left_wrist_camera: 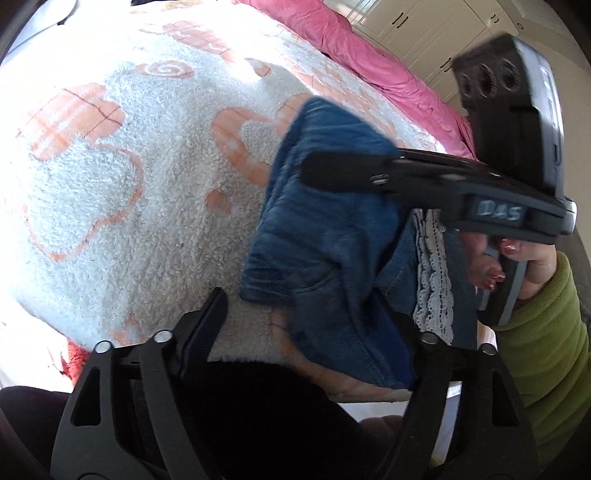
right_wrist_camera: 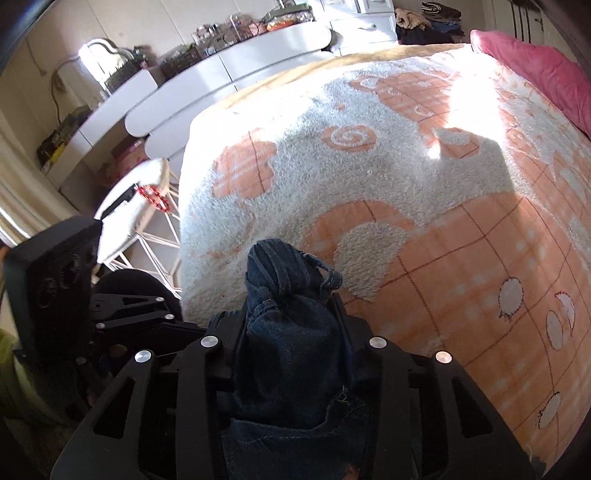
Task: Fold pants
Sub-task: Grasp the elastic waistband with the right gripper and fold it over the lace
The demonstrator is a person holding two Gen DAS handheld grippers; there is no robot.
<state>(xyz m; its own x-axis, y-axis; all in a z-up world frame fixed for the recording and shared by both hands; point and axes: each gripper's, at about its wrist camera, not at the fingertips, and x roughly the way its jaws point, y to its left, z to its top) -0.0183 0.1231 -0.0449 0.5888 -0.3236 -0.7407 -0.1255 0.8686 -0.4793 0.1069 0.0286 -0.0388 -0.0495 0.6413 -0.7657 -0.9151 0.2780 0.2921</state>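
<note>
The blue denim pants [left_wrist_camera: 325, 236] hang bunched above the near edge of the bed, with white lace trim [left_wrist_camera: 432, 273] showing on their right side. My right gripper [left_wrist_camera: 314, 171] reaches in from the right and is shut on the pants' upper part; in the right wrist view [right_wrist_camera: 291, 295] the denim [right_wrist_camera: 291, 354] is pinched between its fingers. My left gripper [left_wrist_camera: 306, 306] is open just under the hanging denim; its left finger [left_wrist_camera: 207, 325] stands clear and the right one is hidden behind the cloth.
A white fleece blanket with orange patterns [left_wrist_camera: 122, 192] covers the bed [right_wrist_camera: 424, 206]. A pink duvet [left_wrist_camera: 376, 62] lies at the far side. A white dresser [right_wrist_camera: 207, 77] and a small stool [right_wrist_camera: 136, 206] stand left of the bed. White cabinets [left_wrist_camera: 424, 22] stand behind.
</note>
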